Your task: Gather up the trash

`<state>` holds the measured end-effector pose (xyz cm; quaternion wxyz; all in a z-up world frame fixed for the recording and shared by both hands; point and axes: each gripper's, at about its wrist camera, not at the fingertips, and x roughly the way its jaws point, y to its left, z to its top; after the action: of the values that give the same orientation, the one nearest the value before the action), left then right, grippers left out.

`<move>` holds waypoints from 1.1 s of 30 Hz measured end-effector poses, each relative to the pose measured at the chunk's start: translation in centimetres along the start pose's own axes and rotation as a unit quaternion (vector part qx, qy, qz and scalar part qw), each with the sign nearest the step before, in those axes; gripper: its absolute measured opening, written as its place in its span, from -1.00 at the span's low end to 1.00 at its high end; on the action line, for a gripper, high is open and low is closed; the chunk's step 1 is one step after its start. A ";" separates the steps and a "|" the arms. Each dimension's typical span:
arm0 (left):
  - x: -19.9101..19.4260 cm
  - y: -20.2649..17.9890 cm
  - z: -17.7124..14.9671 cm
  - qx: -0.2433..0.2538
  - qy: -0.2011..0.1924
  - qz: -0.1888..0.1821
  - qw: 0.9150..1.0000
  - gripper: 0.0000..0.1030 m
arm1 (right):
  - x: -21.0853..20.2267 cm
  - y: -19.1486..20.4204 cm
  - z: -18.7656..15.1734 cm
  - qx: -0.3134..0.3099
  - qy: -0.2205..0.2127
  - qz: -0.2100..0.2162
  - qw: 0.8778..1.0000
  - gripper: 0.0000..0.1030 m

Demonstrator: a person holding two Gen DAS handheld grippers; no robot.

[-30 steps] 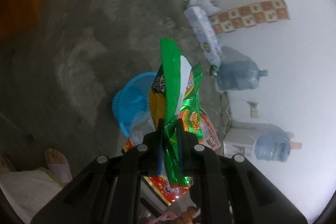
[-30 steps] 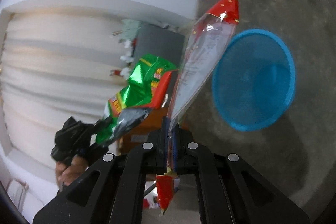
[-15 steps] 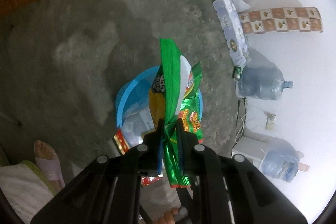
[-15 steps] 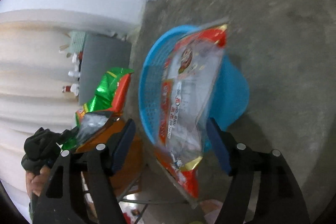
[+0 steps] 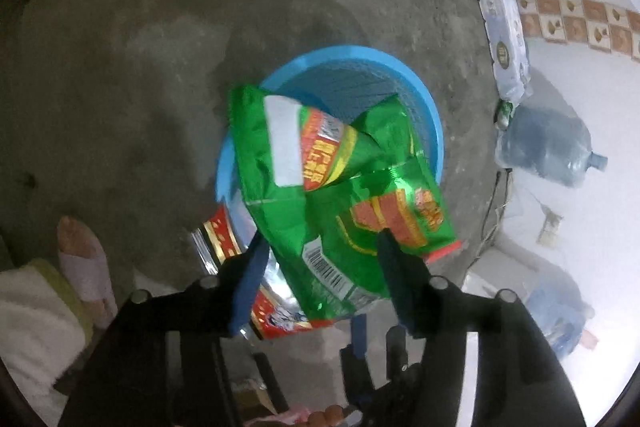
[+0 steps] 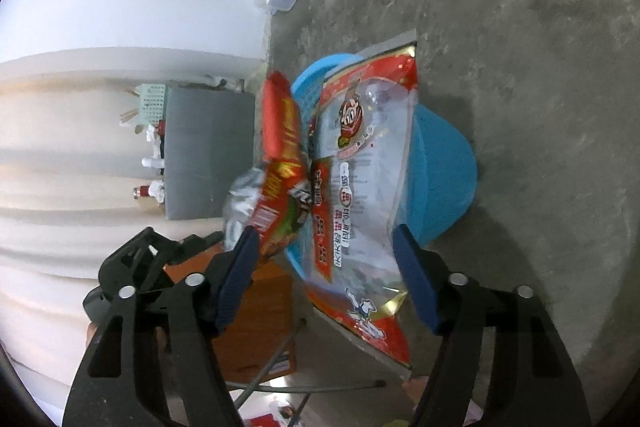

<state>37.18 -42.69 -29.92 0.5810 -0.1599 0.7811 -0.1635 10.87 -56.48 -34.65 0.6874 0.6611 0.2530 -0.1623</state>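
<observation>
A blue plastic basket (image 5: 328, 55) stands on the concrete floor. Two crumpled green snack wrappers (image 5: 320, 163) hang loose over it, between the spread fingers of my left gripper (image 5: 320, 255), whose jaws are opening; the pads do not press on them. A red and clear snack bag (image 6: 360, 187) lies slanted across the basket (image 6: 444, 179), partly over its rim. My right gripper (image 6: 324, 243) straddles the bag's lower end without gripping it, and its jaws are closing slightly. The bag's red edge (image 5: 218, 239) shows under the green wrappers.
A person's foot in a slipper (image 5: 80, 247) stands left of the basket. Water jugs (image 5: 548, 147) and a wrapped pack of rolls (image 5: 500, 27) line the white wall. An orange wooden piece (image 6: 256, 327) and a grey cabinet (image 6: 208, 155) sit on the basket's far side.
Both grippers sank toward the basket and opened. The green wrappers came free of the left jaws and tipped over the basket. The red bag left the right jaws and settled on the basket.
</observation>
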 end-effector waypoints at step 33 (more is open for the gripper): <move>-29.6 12.8 -10.0 0.155 -0.077 -0.066 0.983 0.14 | 5.1 14.5 -2.8 -0.344 0.032 -0.185 0.920 -0.16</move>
<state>34.95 -17.46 -7.54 0.6451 -0.1313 0.6870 -0.3077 22.74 -52.06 -25.47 0.8218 0.3298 0.4332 -0.1682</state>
